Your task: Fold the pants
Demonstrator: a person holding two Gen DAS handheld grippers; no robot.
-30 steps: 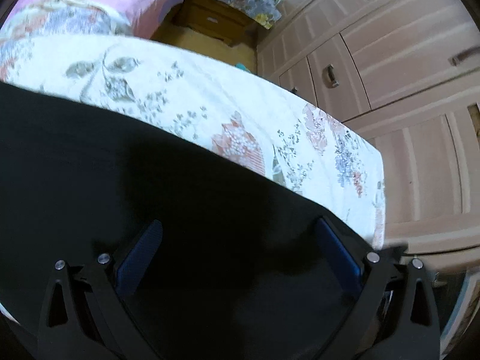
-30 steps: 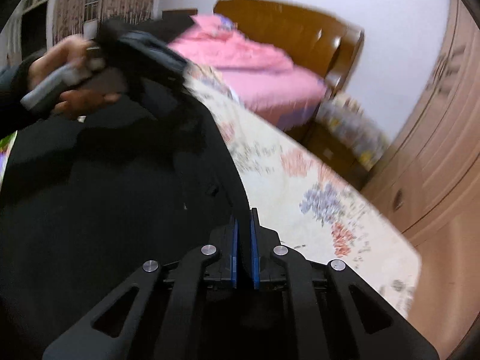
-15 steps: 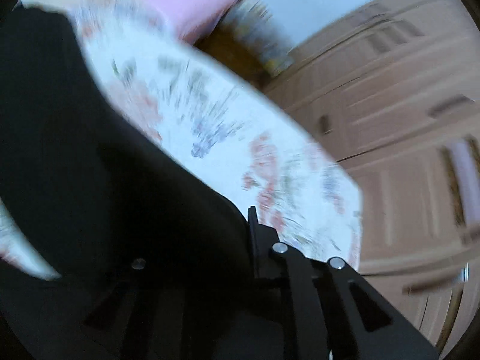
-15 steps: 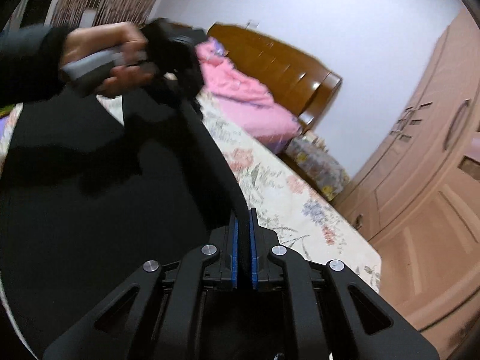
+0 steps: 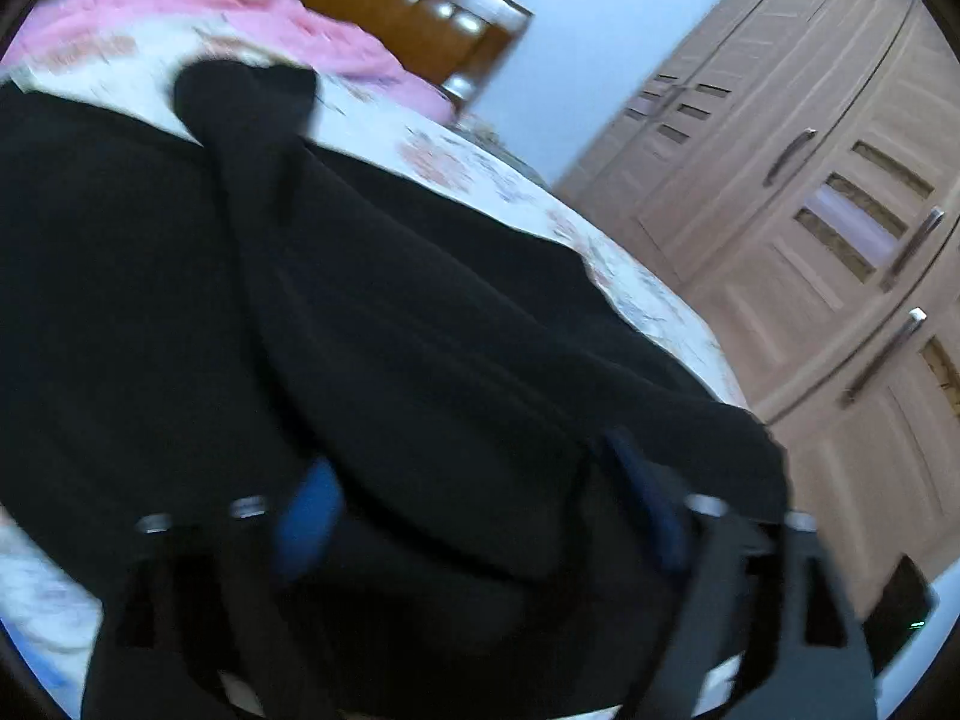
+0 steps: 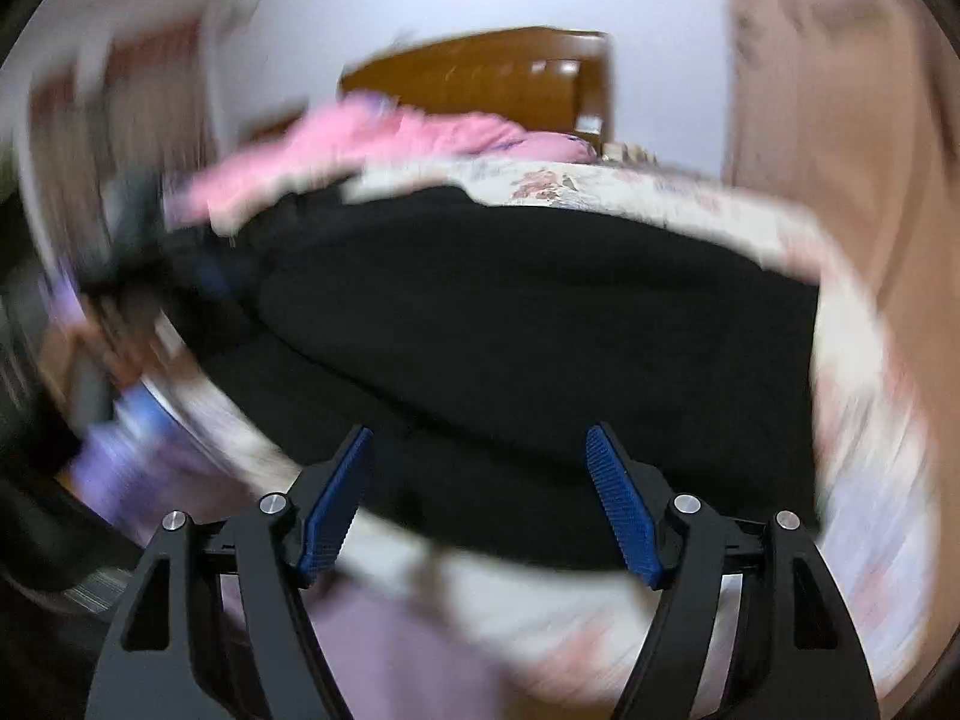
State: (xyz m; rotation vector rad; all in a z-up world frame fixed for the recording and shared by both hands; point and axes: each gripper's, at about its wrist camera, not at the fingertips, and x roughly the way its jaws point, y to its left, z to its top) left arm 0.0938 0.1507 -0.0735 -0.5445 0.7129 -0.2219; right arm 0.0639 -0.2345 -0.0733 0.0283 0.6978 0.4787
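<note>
The black pants (image 6: pixel 540 324) lie folded over on the floral bed (image 6: pixel 864 420). Your left claw (image 5: pixel 480 510) and right claw (image 6: pixel 480 498) have just been opening, both wide and empty. Next, regrip an edge for another fold.

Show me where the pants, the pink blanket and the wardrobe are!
pants (image 5: pixel 420 312), left wrist view, middle of the black cloth spread on the bed.
pink blanket (image 5: pixel 252 18), left wrist view, its rumpled top near the headboard.
wardrobe (image 5: pixel 798 192), left wrist view, a door panel beside a handle.
</note>
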